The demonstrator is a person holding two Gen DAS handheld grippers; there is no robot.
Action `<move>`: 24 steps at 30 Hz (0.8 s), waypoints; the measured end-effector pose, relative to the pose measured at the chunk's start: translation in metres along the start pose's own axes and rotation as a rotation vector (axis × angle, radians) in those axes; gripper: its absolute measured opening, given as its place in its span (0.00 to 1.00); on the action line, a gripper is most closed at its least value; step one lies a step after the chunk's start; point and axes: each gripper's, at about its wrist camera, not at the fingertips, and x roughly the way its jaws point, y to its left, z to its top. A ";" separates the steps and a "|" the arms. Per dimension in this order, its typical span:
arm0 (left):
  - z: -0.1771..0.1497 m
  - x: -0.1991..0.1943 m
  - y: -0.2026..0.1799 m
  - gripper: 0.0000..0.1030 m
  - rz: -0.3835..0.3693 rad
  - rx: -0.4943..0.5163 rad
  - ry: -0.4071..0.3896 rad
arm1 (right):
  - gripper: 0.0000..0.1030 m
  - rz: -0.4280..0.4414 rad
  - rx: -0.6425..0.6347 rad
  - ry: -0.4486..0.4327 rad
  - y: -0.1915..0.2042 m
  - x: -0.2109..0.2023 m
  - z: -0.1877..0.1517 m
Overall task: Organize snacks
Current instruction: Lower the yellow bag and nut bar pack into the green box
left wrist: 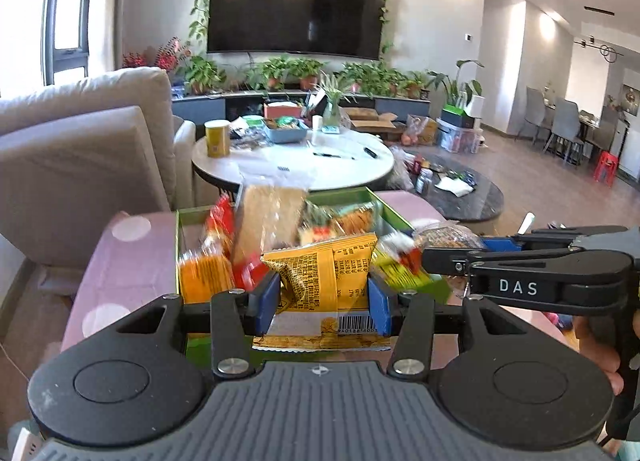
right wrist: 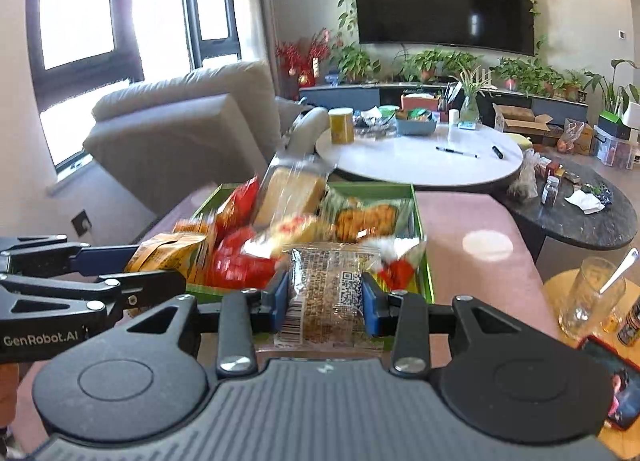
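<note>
Over the near edge of the green box (left wrist: 192, 217), which sits on a pink dotted cover (left wrist: 128, 261), both grippers carry a snack each. The left gripper (left wrist: 324, 303) is clamped on a yellow packet (left wrist: 324, 265), its blue pads pressing the packet's two sides. The right gripper (right wrist: 325, 303) pinches a clear-wrapped seed bar (right wrist: 326, 281) the same way, narrow jaws tight on its sides.

Judged from how things lie, the sorting is midway. The box already holds a loose heap: orange packets, red ones, a tall pack of crackers (left wrist: 272, 217) leaning at the far side, and a cracker bag lying flat at the far right. None is lined up in rows, so most of the tidying looks still to be done, and the two held packets have yet to find a place.

The yellow packet's long axis runs near to far, barcode end nearest the camera, its crimped far end tipped up over the box. The seed bar also lies lengthwise away from the camera, barcode end near, far end reaching over the box's near wall.
</note>
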 end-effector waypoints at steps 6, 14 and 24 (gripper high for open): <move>0.013 0.017 0.007 0.42 0.010 0.004 -0.011 | 0.83 0.002 0.044 0.005 -0.010 0.019 0.012; 0.029 0.044 0.009 0.42 0.025 0.007 -0.012 | 0.83 0.012 0.080 0.001 -0.017 0.035 0.021; 0.035 0.080 0.017 0.42 0.032 -0.010 0.033 | 0.83 0.028 0.106 0.018 -0.023 0.058 0.027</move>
